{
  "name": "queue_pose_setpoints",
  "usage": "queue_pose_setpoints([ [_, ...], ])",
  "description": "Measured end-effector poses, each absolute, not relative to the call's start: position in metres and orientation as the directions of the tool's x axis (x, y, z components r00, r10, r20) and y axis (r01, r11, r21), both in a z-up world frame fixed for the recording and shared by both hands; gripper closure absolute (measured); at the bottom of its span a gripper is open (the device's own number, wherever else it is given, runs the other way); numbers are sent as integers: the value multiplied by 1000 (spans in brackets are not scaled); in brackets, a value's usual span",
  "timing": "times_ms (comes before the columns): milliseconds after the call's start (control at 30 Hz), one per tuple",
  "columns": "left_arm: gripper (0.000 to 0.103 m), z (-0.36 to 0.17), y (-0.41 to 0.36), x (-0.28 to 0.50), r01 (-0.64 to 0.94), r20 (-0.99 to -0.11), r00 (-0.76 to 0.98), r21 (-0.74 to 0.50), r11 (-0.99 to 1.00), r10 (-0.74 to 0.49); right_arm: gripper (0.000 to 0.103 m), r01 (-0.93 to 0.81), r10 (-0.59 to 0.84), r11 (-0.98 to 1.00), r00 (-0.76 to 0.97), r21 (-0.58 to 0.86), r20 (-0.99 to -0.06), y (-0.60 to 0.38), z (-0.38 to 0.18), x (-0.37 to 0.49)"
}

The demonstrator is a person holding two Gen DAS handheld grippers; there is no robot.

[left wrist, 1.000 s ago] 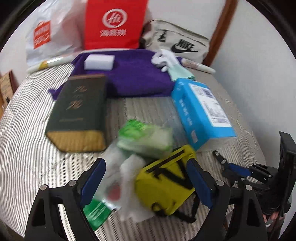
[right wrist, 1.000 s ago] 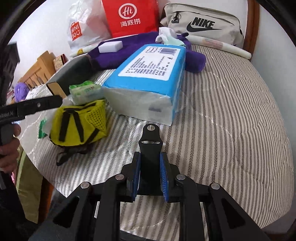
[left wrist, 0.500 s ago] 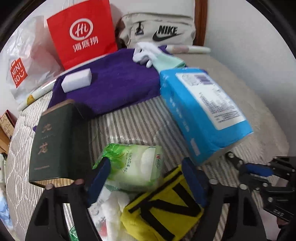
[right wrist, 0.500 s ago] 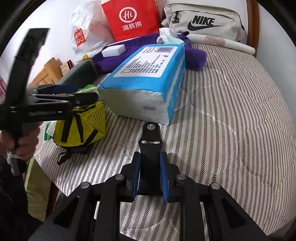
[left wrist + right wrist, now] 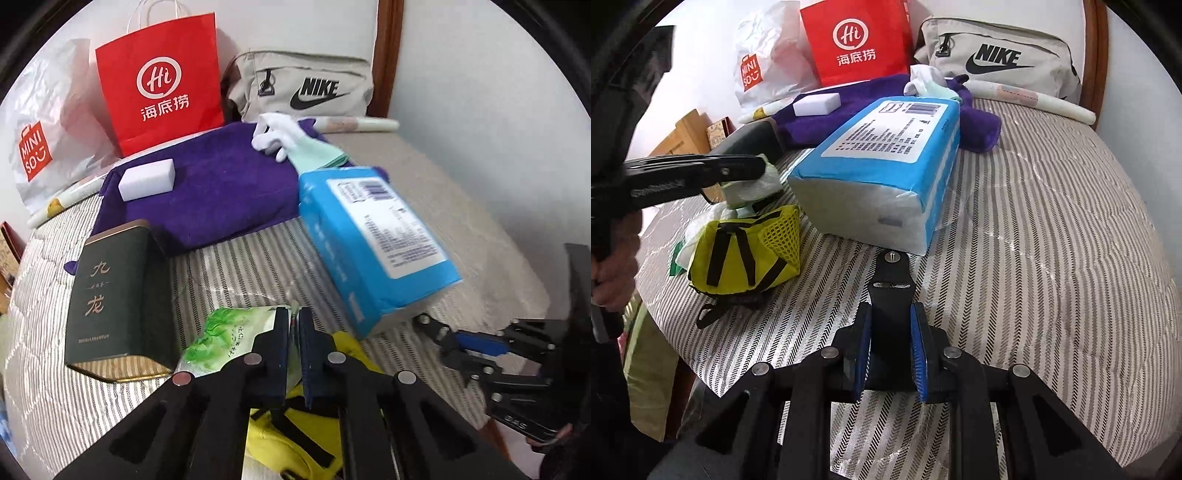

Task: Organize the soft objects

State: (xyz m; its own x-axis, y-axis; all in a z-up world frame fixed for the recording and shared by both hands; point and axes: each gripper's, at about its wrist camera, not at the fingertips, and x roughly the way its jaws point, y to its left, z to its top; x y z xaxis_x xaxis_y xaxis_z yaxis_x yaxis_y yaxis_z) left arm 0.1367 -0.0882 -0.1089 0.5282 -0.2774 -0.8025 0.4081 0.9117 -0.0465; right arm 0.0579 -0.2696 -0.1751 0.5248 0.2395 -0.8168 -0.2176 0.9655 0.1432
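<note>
Left wrist view: the left gripper (image 5: 293, 325) has just clamped narrow, pinching the edge of the green wipes packet (image 5: 229, 338) beside the dark tin (image 5: 110, 295), above the yellow mesh pouch (image 5: 295, 432). The red paper bag (image 5: 162, 81) and Nike bag (image 5: 303, 88) stand at the back, contents unseen.

Right wrist view: the right gripper (image 5: 892, 354) grips a black clip (image 5: 892, 295) over the striped mattress (image 5: 1052, 240); the blue tissue pack (image 5: 886, 166) lies ahead against the purple towel (image 5: 979, 125), white walls behind.
</note>
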Motion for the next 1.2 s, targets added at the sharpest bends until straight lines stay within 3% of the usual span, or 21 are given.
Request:
queue_pose_setpoints([
  [267, 97, -74, -54, 109, 379, -743, 589, -92, 921, -316, 82, -195, 221, 972, 557, 132, -800, -271, -159, 52],
  [533, 97, -48, -10, 85, 305, -706, 663, -50, 951, -250, 82, -224, 209, 970, 549, 98, -809, -255, -161, 52],
  [933, 95, -130, 24, 86, 213, -797, 565, -106, 971, -211, 81, -252, 189, 965, 506, 65, -842, -241, -174, 54],
  [967, 90, -135, 27, 86, 209, -799, 558, -125, 970, -223, 80, -251, 192, 965, 503, 70, -843, -241, -175, 55],
  [1033, 78, -139, 32, 84, 206, -795, 558, -143, 968, -236, 66, -240, 193, 968, 500, 79, -844, -243, -175, 57],
  [1067, 65, -139, 34, 81, 205, -790, 568, -138, 969, -233, 62, -237, 193, 968, 501, 81, -844, -243, -175, 58],
  [1100, 44, -139, 35, 79, 200, -787, 576, -127, 972, -221, 56, -235, 195, 968, 503, 84, -842, -243, -175, 58],
  [1167, 29, -138, 38, 75, 186, -773, 603, -104, 977, -197, 53, -232, 195, 969, 503, 86, -842, -243, -175, 59],
  [1200, 28, -137, 41, 72, 174, -761, 623, -90, 981, -180, 53, -230, 194, 969, 501, 87, -843, -242, -176, 60],
])
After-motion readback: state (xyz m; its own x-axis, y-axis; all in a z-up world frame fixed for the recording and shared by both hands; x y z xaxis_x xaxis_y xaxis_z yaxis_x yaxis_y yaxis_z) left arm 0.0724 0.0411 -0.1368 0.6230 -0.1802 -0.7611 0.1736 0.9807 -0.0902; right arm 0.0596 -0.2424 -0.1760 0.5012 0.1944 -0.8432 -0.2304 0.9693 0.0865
